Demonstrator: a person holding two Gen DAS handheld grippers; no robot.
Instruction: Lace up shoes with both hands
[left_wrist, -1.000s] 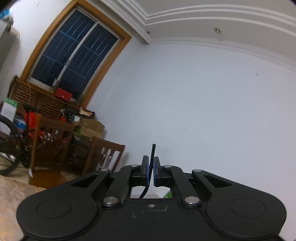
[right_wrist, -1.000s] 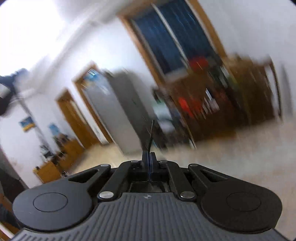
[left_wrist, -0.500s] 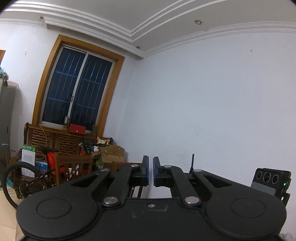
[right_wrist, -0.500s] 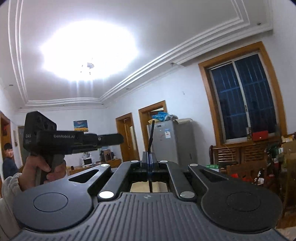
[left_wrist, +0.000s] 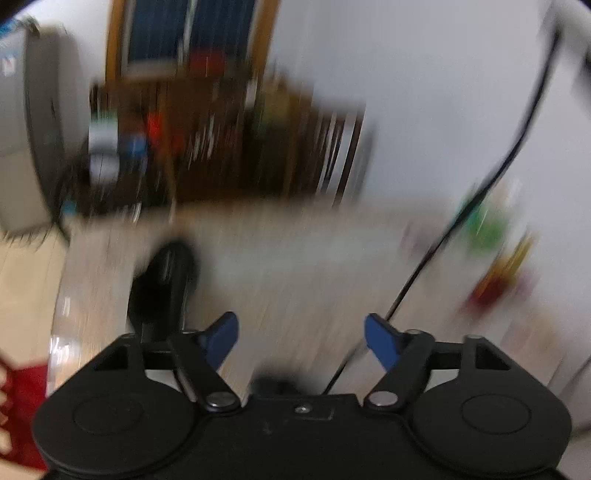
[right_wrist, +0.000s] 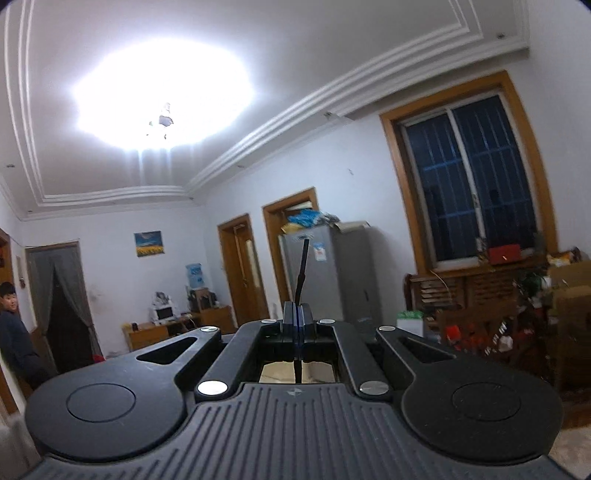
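Note:
The left wrist view is blurred by motion. My left gripper (left_wrist: 299, 336) points down at a pale tabletop (left_wrist: 295, 258), its jaws opening, with blue pads (left_wrist: 221, 338) far apart. A black shoe (left_wrist: 162, 284) lies ahead on the left. A black lace (left_wrist: 480, 192) runs from under the gripper, past the right pad, up to the top right; neither pad presses on it. In the right wrist view my right gripper (right_wrist: 297, 314) is held level and shut on a black lace end (right_wrist: 302, 269) that sticks up from its pads.
Dark wooden chairs and cluttered shelves (left_wrist: 229, 140) stand beyond the table, with a grey fridge (left_wrist: 33, 133) at left and colourful things (left_wrist: 495, 258) at right. A red sleeve (left_wrist: 22, 402) shows at bottom left. A person (right_wrist: 14, 332) stands by a doorway.
My left gripper swung down from the wall toward the table and shoe, and its jaws parted, freeing the lace. My right gripper rose, levelled and kept its lace end.

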